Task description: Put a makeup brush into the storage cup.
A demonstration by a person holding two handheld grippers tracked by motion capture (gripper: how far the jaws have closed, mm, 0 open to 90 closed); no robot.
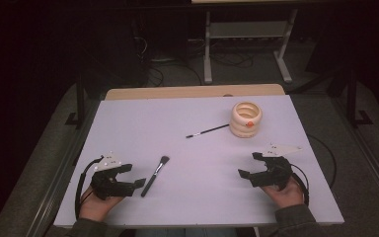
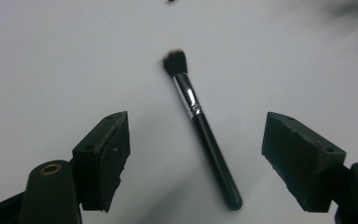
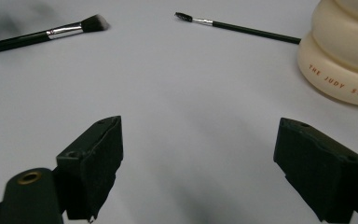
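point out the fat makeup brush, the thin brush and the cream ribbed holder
fat makeup brush (image 2: 208, 144), left gripper view, on the black handle.
thin brush (image 3: 256, 31), right gripper view, on the slim dark handle.
cream ribbed holder (image 1: 237, 121), high view, on the outer wall at its left side.

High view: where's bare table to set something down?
Free: the far-left stretch of the table, and the middle between the thick brush and the right gripper. Crowded: far right, where the thin brush meets the cream holder.
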